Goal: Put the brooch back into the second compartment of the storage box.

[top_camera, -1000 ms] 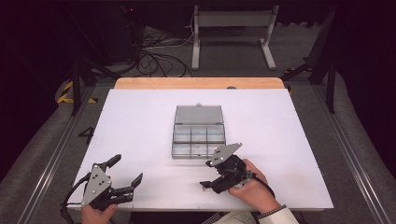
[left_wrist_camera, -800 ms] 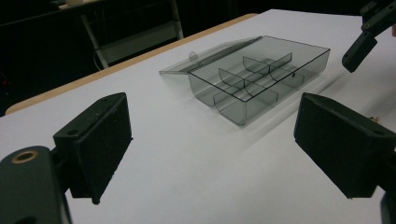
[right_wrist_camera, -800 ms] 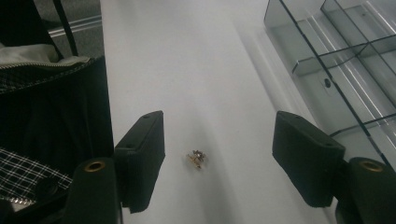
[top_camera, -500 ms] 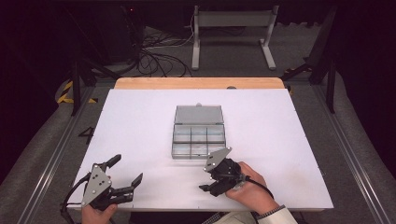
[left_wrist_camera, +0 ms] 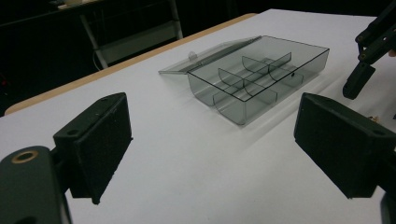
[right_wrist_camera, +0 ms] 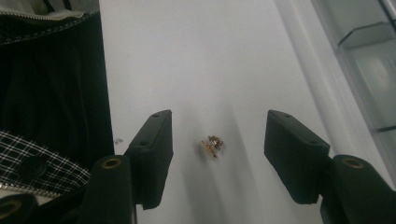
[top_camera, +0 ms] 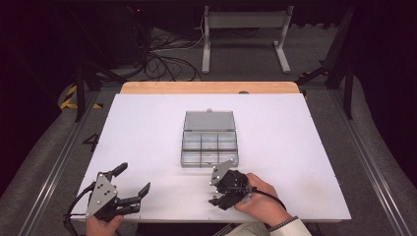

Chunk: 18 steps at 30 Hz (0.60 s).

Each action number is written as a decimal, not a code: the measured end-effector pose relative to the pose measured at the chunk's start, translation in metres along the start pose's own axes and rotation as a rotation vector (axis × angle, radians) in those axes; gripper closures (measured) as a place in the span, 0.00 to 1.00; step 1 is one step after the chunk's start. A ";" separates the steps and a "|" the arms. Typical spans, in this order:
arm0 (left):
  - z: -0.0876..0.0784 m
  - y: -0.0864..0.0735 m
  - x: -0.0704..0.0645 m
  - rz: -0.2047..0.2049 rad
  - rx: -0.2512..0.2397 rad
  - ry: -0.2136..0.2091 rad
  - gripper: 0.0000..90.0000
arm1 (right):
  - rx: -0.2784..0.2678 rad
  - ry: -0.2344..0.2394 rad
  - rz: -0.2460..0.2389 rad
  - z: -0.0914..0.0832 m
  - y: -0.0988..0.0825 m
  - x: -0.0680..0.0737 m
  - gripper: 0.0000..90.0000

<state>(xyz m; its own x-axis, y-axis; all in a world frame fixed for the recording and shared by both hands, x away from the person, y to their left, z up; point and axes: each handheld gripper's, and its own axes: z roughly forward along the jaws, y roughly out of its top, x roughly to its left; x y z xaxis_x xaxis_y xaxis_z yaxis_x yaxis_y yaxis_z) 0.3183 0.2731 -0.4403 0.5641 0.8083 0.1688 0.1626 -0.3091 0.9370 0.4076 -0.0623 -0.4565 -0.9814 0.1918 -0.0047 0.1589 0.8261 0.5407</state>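
White sheeting covers the table (top_camera: 295,142) from the near edge almost to the far one, where a strip of bare pale wood (top_camera: 209,87) shows. Beyond that strip the room is dark: a tangle of black cables (top_camera: 167,61) lies on grey floor, and a light metal stand (top_camera: 244,34) with two splayed feet sits behind them. Grey matting runs along both sides of the table, with metal rails (top_camera: 54,172) and a patch of yellow-and-black tape (top_camera: 69,98) at the left.

Near the middle of the white surface sits a clear, smoke-tinted compartment box (top_camera: 209,145), its lid (top_camera: 209,120) swung open and lying flat on the far side. The left gripper view shows its dividers and the compartments look bare.

At the near left corner a hand holds the left gripper (top_camera: 132,181) just above the table, jaws spread wide with nothing between them. The right gripper (top_camera: 216,199) is just in front of the box, held in the person's right hand (top_camera: 260,199) and turned down and back toward the near edge. Its jaws stand wide apart, and between them on the sheet lies a small cluster of brass-coloured parts (right_wrist_camera: 212,144), too small to identify, touching neither jaw. A checked sleeve (right_wrist_camera: 32,158) shows at the edge of the right gripper view.
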 end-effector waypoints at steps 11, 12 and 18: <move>0.000 0.000 0.000 0.001 0.000 -0.001 0.13 | 0.071 -0.010 -0.018 0.010 0.002 0.004 0.57; 0.000 0.000 0.000 0.001 0.000 -0.001 0.13 | 0.074 -0.015 -0.024 0.010 0.002 0.004 0.59; 0.000 0.000 0.000 0.004 0.000 -0.001 0.13 | 0.087 -0.010 -0.026 0.011 0.002 0.004 0.71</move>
<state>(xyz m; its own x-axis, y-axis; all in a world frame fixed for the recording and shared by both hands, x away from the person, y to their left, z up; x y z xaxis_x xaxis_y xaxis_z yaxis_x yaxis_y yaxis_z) 0.3183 0.2730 -0.4404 0.5653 0.8067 0.1721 0.1601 -0.3120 0.9365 0.4050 -0.0537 -0.4650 -0.9843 0.1744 -0.0265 0.1423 0.8737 0.4652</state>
